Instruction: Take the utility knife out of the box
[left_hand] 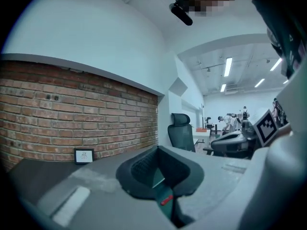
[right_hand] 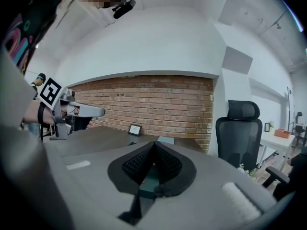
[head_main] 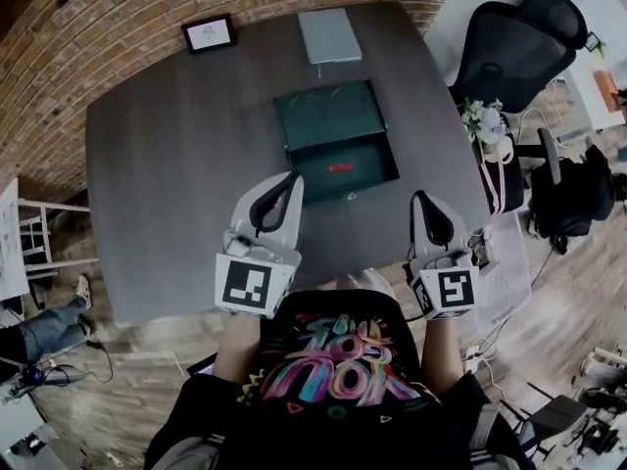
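Observation:
A dark green box [head_main: 333, 135] lies open in the middle of the dark table [head_main: 176, 184]. Its lid is folded back, and a small red item [head_main: 340, 167] lies in the near half. Through the jaw gaps I see slivers of the green box [left_hand: 160, 181] with the red item [left_hand: 166, 201], and of the box [right_hand: 149, 176]. My left gripper [head_main: 294, 176] hovers just before the box's near left corner, shut and empty [left_hand: 158, 150]. The right gripper [head_main: 418, 196] is off the box's near right corner with its tips together and nothing in them [right_hand: 153, 145].
A small framed picture [head_main: 208, 34] and a grey flat pad [head_main: 329, 35] lie at the table's far edge by the brick wall. A black office chair [head_main: 514, 47] and a flower bunch [head_main: 487, 122] stand to the right of the table.

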`<state>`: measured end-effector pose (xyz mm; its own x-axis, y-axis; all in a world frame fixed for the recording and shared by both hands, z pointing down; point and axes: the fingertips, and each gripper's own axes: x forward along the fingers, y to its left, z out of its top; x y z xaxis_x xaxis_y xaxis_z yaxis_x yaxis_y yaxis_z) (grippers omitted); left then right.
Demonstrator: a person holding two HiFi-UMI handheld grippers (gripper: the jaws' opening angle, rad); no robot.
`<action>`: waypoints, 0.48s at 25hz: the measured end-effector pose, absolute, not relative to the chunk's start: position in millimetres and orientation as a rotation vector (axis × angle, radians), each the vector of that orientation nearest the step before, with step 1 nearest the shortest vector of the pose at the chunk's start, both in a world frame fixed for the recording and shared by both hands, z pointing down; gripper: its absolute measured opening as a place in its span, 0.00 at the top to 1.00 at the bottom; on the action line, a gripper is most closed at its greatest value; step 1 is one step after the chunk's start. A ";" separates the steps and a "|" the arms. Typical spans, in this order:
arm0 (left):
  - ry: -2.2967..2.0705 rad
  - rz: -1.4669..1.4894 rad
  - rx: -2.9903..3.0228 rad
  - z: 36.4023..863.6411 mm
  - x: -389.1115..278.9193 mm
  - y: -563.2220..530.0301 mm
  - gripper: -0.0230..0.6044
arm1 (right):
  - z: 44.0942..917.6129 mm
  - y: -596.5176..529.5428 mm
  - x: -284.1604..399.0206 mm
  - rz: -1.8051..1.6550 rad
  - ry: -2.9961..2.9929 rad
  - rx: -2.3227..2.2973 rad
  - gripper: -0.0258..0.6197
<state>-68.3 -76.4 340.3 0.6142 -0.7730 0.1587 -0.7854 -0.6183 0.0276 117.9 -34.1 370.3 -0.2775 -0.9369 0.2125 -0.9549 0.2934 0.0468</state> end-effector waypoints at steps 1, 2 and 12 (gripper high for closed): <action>-1.350 0.200 2.727 338.8 -63.6 -81.6 0.96 | 368.9 -42.8 122.4 0.129 -2.380 1.730 0.96; -1.375 0.200 2.718 337.4 -58.8 -86.3 0.96 | 367.6 -50.9 126.7 0.126 -2.402 1.709 0.96; -1.649 0.223 2.571 334.5 -37.9 -114.0 0.96 | 364.9 -117.4 145.5 0.109 -2.599 1.461 0.96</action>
<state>-37.9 -114.0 334.5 0.4104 -0.8969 0.1647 -0.9084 -0.4179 -0.0122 145.5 -117.4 364.9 -0.5110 -0.8420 0.1729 -0.8535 0.5209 0.0140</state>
